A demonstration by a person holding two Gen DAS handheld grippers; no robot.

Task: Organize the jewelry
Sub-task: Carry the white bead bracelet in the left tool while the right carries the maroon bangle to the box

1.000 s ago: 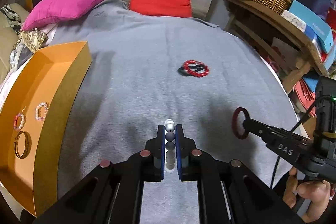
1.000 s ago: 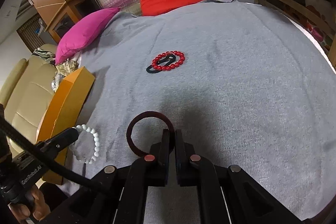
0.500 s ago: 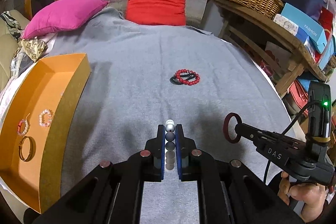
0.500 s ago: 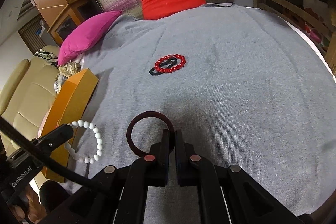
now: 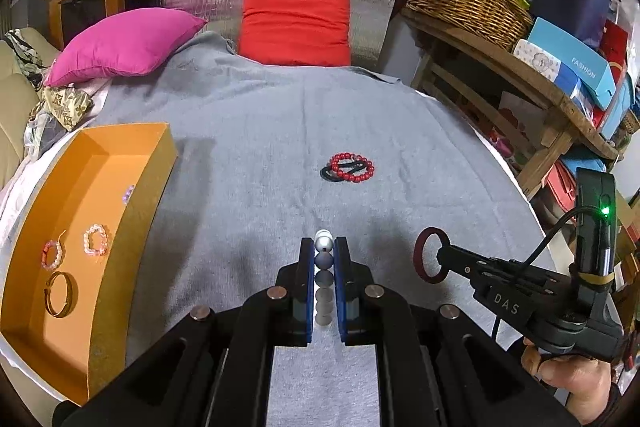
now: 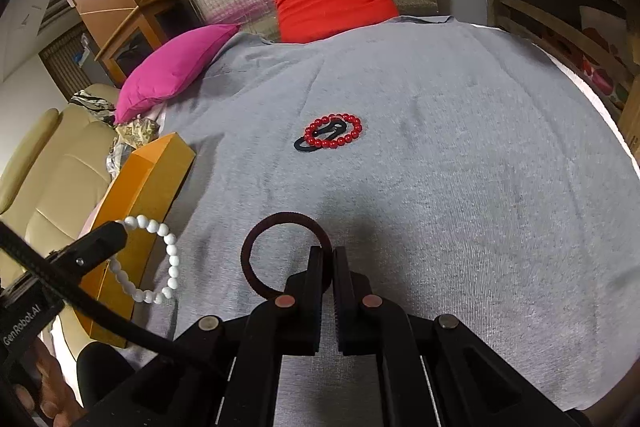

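Across the grey cloth-covered surface (image 5: 248,163) the biggest thing is the orange box (image 5: 132,211) at the left edge, already holding a gold bangle (image 5: 60,293) and two small pink bead bracelets (image 5: 96,239). Out in the middle of the cloth lie a red bead bracelet (image 5: 353,167) and a black hair tie (image 5: 330,174), overlapping each other.

Both tools are loaded and lifted off the cloth. The left gripper (image 5: 323,267) is clenched on a white bead bracelet (image 6: 160,259), its loop hanging free to one side; the right gripper (image 6: 328,267) pinches a dark red ring band (image 6: 280,251) by its rim.

By my judgement the beads are light, hard and slippery on an elastic cord — best held across two or three beads, as now, so they cannot roll out. The band looks soft and light; a rim pinch suits it, and both should drop easily into the box.
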